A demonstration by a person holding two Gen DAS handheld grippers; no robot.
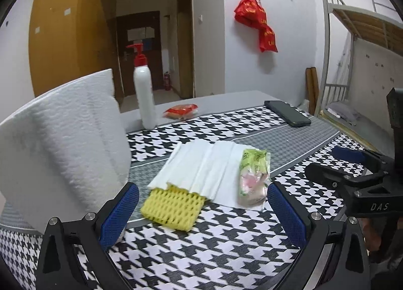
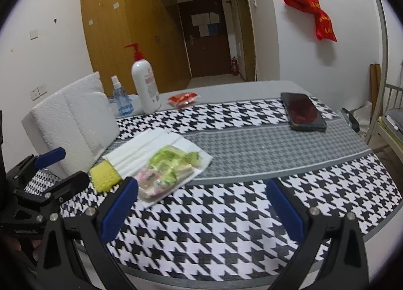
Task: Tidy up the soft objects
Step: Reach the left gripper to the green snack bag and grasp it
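On the bench (image 1: 289, 136) the soft things look mostly gathered: a green tissue packet (image 1: 253, 176) lies on a folded white paper towel (image 1: 201, 164), whose near edge overlaps a yellow sponge (image 1: 172, 208), beside a big white towel roll (image 1: 63, 143). Both the left hand-held gripper (image 1: 202, 212) and the right hand-held gripper (image 2: 201, 208) hover wide and empty. I'd judge only final tidying remains, perhaps the red packet (image 2: 182, 98) far off.

The cloth (image 1: 201, 252) is black-and-white houndstooth with a grey band. The sponge (image 1: 172, 208) is yellow, the tissues (image 1: 201, 164) white, the packet (image 1: 253, 176) green and pink. The bottle (image 1: 144, 96) is white with a red pump. The fingers (image 1: 118, 214) are blue. The phone (image 2: 303, 111) is black.
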